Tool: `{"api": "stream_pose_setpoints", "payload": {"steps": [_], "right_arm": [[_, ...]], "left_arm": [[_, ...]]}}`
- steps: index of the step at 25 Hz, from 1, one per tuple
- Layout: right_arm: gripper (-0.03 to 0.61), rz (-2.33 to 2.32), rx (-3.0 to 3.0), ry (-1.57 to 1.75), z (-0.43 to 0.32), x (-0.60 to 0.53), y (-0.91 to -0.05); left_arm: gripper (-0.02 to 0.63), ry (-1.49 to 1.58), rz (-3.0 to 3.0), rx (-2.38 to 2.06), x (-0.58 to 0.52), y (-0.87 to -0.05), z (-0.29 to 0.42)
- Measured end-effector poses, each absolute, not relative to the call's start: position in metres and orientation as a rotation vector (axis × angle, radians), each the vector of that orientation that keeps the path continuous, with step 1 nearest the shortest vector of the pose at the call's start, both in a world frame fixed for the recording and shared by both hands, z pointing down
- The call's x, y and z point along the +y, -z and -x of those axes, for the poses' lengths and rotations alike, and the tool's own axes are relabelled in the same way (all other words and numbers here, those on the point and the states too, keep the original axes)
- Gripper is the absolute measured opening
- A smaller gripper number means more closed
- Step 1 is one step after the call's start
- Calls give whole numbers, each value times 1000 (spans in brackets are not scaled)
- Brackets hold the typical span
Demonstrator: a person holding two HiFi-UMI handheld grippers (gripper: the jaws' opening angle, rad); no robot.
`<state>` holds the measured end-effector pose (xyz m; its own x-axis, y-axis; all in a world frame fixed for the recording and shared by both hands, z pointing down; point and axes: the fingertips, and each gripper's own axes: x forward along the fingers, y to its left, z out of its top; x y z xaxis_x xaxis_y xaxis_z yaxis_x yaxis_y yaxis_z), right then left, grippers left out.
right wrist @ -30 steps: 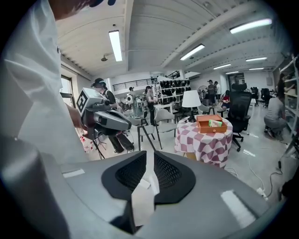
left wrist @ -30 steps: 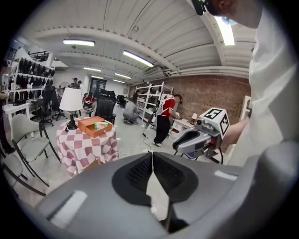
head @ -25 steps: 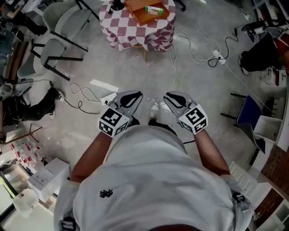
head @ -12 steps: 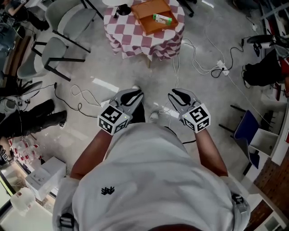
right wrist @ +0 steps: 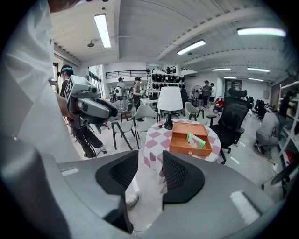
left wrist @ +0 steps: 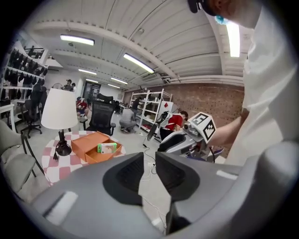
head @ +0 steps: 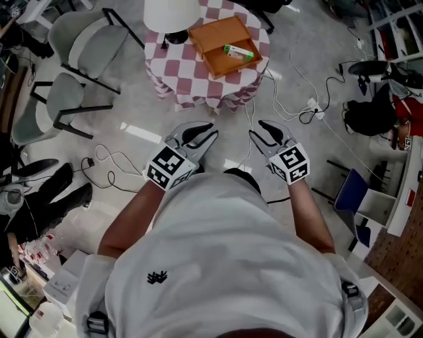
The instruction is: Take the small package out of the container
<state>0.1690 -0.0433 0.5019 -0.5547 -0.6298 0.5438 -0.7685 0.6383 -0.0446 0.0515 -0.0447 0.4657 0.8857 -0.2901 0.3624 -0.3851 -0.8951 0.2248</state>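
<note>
An orange open container [head: 221, 41] sits on a round table with a red-and-white checked cloth [head: 178, 72], some way ahead of me. A small green package [head: 238, 51] lies inside it. Both grippers hang over the floor short of the table, far from the container. My left gripper [head: 201, 134] has a narrow gap between its jaws and holds nothing. The jaws of my right gripper [head: 264, 134] are opening, also with nothing between them. The left gripper view shows the container [left wrist: 96, 145] and package [left wrist: 107, 148] beyond the left gripper [left wrist: 149, 161]; the right gripper view shows the container [right wrist: 189, 144] and package [right wrist: 196, 140] past the right gripper [right wrist: 150, 161].
A white-shaded lamp [head: 170, 13] stands on the table to the left of the container. Grey chairs [head: 73, 86] stand to the table's left. Cables and a power strip [head: 310, 104] lie on the floor to its right. A black office chair [right wrist: 236, 116] is behind the table.
The table with the container has come nearer and lower in the head view as the person walks toward it. Both grippers stay in front of the body.
</note>
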Motion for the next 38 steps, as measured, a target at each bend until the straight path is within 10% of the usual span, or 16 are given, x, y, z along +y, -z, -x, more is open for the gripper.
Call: {"api": "stream_pose_setpoints", "payload": {"steps": [38], "right_arm": [[137,-351,-2144,-155,-214,-375,-681]], "left_arm": [[83,-486,-2316,-1385,-220,-465,-37]]}}
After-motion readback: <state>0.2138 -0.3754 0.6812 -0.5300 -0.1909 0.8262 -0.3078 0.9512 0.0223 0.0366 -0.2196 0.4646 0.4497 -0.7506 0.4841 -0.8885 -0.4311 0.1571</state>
